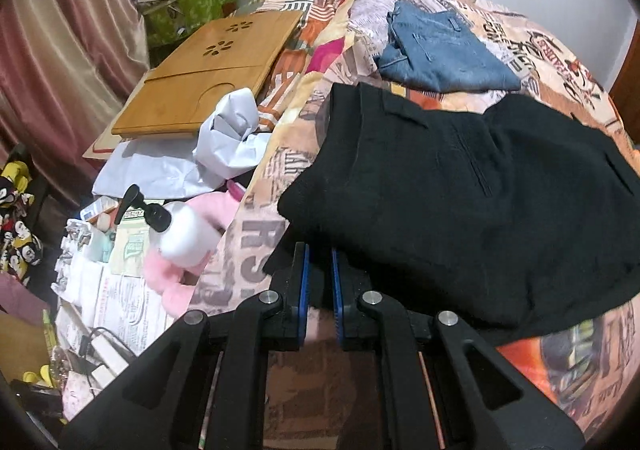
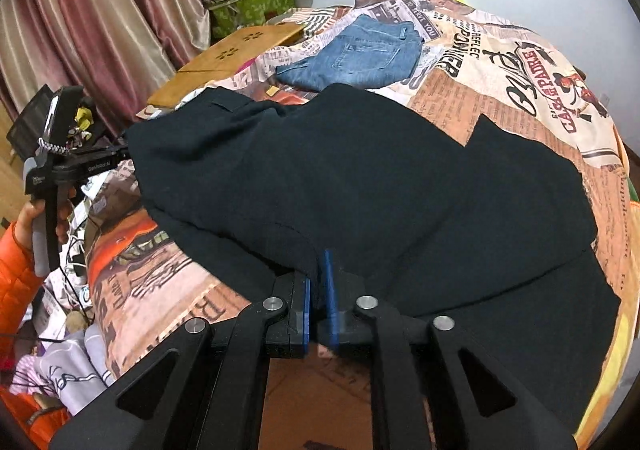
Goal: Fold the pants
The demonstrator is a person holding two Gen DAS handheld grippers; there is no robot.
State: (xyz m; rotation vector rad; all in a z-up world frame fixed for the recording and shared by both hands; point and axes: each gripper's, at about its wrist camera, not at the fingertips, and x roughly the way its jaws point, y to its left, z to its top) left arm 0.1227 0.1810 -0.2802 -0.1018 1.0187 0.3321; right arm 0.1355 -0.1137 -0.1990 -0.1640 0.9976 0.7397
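Black pants lie spread on the patterned bed cover, partly folded over themselves; they also fill the middle of the right wrist view. My left gripper is shut on the near left edge of the black pants, blue pads pinching the cloth. My right gripper is shut on the near edge of the pants further right. The left gripper's body, held by a hand in an orange sleeve, shows at the left of the right wrist view.
Folded blue jeans lie further back on the bed. A wooden lap tray, white crumpled cloth, a pump bottle and clutter lie left of the pants. Pink curtains hang at left.
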